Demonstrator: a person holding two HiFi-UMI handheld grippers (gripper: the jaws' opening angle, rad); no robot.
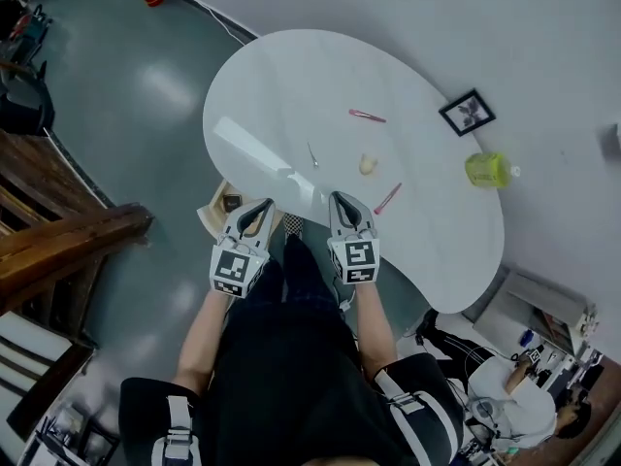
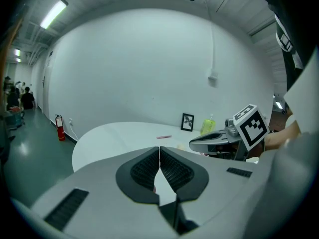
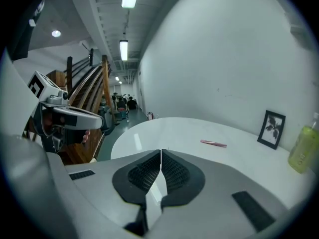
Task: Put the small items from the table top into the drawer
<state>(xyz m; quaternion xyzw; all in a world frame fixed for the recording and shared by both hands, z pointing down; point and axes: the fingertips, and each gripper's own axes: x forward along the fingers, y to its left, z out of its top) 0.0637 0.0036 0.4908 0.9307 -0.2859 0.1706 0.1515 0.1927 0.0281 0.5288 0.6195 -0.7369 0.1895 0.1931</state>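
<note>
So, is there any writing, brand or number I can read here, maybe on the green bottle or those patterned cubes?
None: no word, brand or number can be read in any view.
Any print on the green bottle is too blurred to read.
The framed picture shows a plant, no lettering.
The left gripper and right gripper bear cubes with black-and-white square patterns, not letters.

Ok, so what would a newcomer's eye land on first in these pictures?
The white curved table fills the middle of the head view, with a yellow-green bottle and a black picture frame at its right edge. At its near edge the left gripper and right gripper hover side by side, both shut and empty. A pink item lies just beyond the right gripper.
</note>
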